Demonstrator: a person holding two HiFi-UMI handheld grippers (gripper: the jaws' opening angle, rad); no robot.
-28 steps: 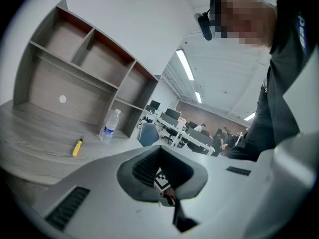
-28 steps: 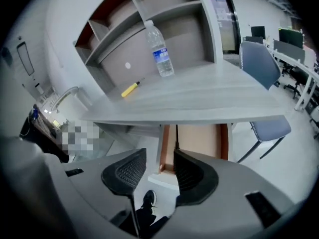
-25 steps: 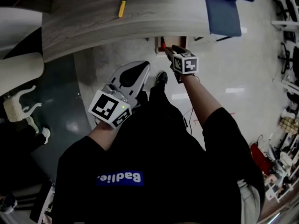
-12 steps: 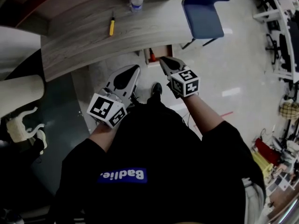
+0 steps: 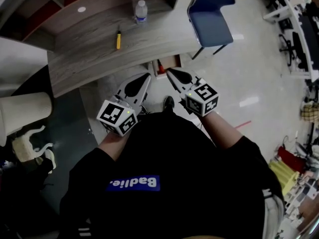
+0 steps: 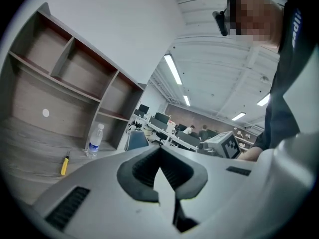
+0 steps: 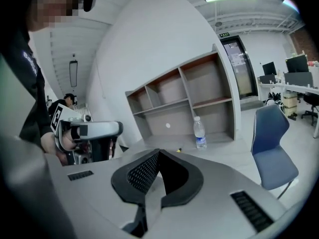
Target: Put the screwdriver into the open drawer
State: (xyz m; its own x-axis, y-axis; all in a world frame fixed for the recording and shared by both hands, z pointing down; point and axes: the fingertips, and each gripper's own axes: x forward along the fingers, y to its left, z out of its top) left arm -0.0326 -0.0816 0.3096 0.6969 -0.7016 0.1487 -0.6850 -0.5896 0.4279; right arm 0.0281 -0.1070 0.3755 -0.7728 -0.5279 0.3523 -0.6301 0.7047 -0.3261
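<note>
**A:** Which step is in hand?

**B:** The 1st, by my reading. The yellow-handled screwdriver (image 5: pixel 118 39) lies on the wooden desk (image 5: pixel 84 54), near the water bottle (image 5: pixel 141 11) and well apart from both grippers. Nothing has picked it up.

**A:** And the grippers?

**B:** The left gripper (image 5: pixel 146 76) has its 2 jaws pressed together on nothing. The right gripper (image 5: pixel 169 71) has just been closing its jaws. They now meet, with nothing between them. Both hover near the open drawer (image 5: pixel 173 62).

**A:** What does the next move call for?

**B:** Probably 1 gripper reaching up over the desk top, parting its jaws and closing them across the handle. Then it carries the screwdriver down to the drawer.

**A:** What is in the drawer?

**B:** A small red-orange thing (image 5: pixel 160 66) at its left side, too small to name. The rest looks bare. I cannot tell what the capped bottle holds.
</note>
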